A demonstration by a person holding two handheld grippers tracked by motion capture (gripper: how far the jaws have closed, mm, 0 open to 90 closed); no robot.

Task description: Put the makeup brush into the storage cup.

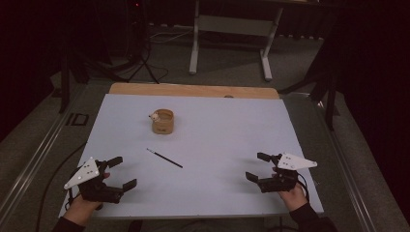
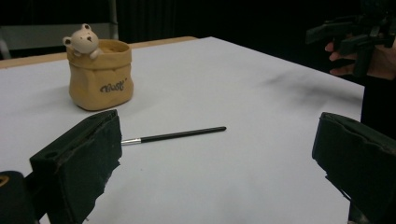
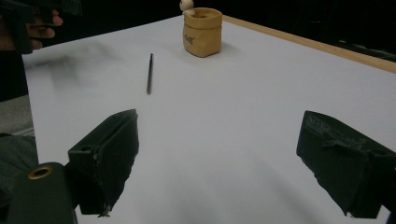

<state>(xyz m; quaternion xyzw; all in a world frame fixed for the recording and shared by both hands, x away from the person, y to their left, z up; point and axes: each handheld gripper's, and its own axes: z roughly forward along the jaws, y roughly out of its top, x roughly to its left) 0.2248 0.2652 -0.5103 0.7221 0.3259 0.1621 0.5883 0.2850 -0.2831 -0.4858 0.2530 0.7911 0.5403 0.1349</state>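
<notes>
Both tools rest at the near edge of the pale blue desk [image 1: 217, 140], the left tool [image 1: 116, 173] and right tool [image 1: 257, 166] each with jaws wide and nothing between them; a slim black brush with a silver ferrule [image 1: 164, 158] lies untouched mid-desk, between them, well short of the tan pouch-shaped ceramic pot with a small bear at its rim [image 1: 163, 121]; nothing looks started; cursive lettering on the pot is too small to read.

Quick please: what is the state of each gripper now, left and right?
Left gripper: open, holding nothing.
Right gripper: open, holding nothing.
</notes>
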